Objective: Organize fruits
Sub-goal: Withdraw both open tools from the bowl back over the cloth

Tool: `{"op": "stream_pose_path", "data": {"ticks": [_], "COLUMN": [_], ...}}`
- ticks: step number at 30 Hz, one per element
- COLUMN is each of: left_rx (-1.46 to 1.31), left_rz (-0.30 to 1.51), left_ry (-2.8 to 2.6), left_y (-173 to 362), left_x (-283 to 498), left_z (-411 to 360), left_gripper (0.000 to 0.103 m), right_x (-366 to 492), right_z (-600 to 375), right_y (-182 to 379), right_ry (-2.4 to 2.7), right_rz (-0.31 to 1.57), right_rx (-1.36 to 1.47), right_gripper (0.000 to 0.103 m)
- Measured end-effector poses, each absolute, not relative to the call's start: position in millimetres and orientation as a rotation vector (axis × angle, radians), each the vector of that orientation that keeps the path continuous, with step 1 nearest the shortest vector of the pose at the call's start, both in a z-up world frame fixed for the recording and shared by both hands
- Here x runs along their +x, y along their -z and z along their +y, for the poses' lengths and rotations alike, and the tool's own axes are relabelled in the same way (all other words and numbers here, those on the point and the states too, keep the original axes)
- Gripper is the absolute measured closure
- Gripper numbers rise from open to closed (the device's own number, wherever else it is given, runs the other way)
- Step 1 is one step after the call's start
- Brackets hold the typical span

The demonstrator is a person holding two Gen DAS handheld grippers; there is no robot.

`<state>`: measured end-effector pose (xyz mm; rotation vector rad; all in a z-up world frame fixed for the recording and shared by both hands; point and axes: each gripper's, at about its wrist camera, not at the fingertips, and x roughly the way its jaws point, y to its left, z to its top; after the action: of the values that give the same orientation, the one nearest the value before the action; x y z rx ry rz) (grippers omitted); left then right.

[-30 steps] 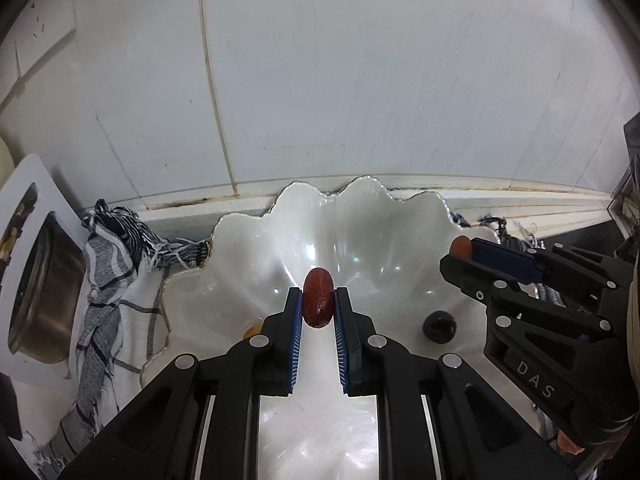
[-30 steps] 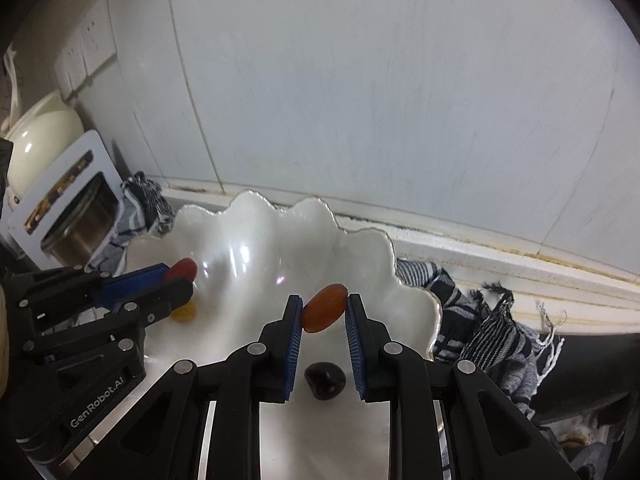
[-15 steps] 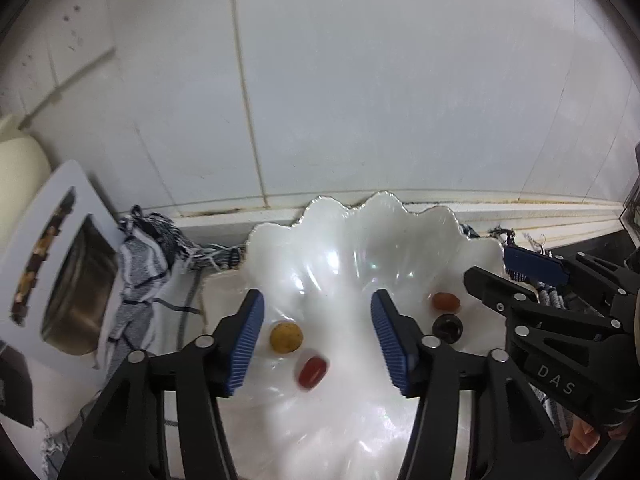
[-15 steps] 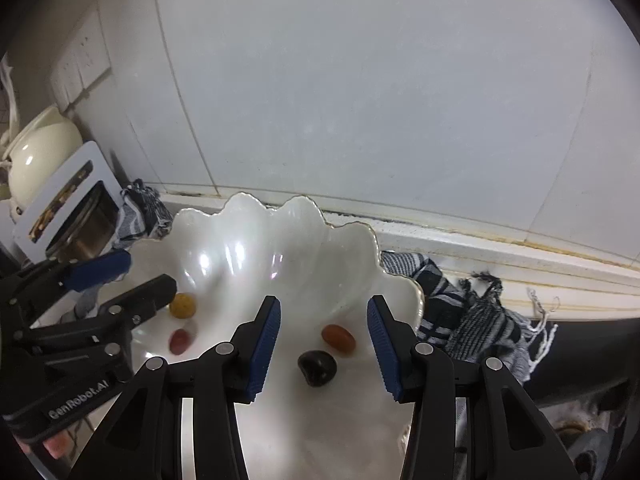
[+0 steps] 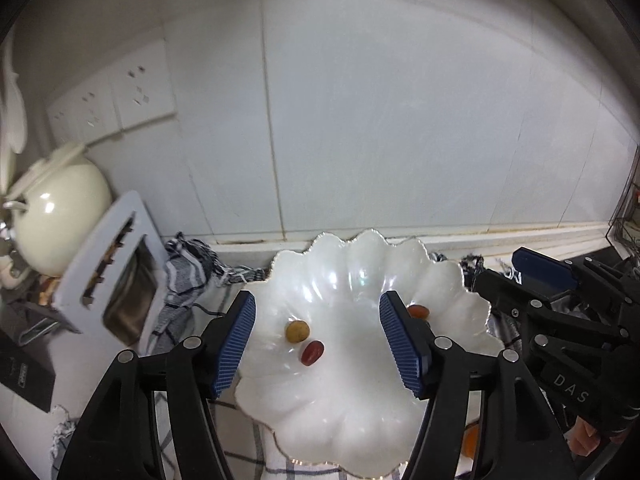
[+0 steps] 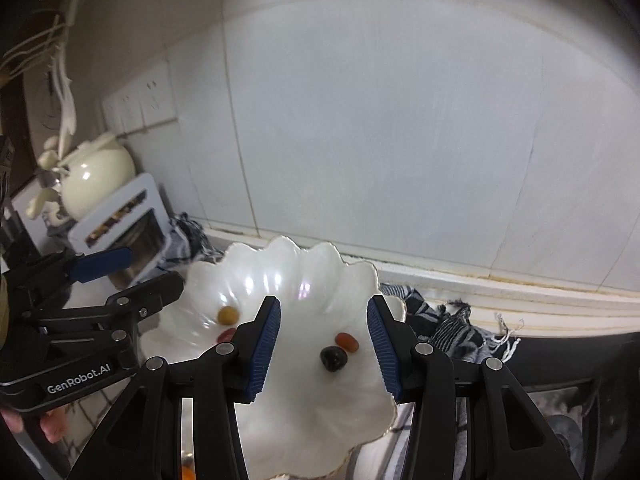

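While the left gripper was opening empty, the right gripper hung released over the shell bowl holding four fruits.

You see dim, soft light, glare spots on the shell-shaped white bowl, slight blur, and dark, curved fisheye corners.

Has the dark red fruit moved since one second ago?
Yes. The dark red fruit left the left tool and now lies in the white bowl.

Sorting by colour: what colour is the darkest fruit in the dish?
Nearly black fruit, clearest in the right wrist view.
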<state>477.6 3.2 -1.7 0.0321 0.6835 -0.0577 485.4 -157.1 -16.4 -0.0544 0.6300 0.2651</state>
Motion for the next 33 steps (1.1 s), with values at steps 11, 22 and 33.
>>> {"op": "stream_pose_path", "data": {"ticks": [11,22,33], "left_rx": [0.009,-0.019,-0.003], "left_rz": [0.606,0.558,0.551], "left_ry": [0.061,0.076,0.096], "left_y": [-29,-44,-44], "left_x": [427,380,345], "left_z": [8,14,12], "left_gripper": [0.039,0.039,0.038], "right_x": [437,390,352], "right_z": [-159,-157,-157], "right_y": [-9,-26,-24], "right_ry": [-0.286,-0.3,-0.302], "right_rz": [0.547,0.486,0.458], "right_rx": [-0.026,-0.028,-0.038], "right_gripper": [0.056,0.056,0.056]}}
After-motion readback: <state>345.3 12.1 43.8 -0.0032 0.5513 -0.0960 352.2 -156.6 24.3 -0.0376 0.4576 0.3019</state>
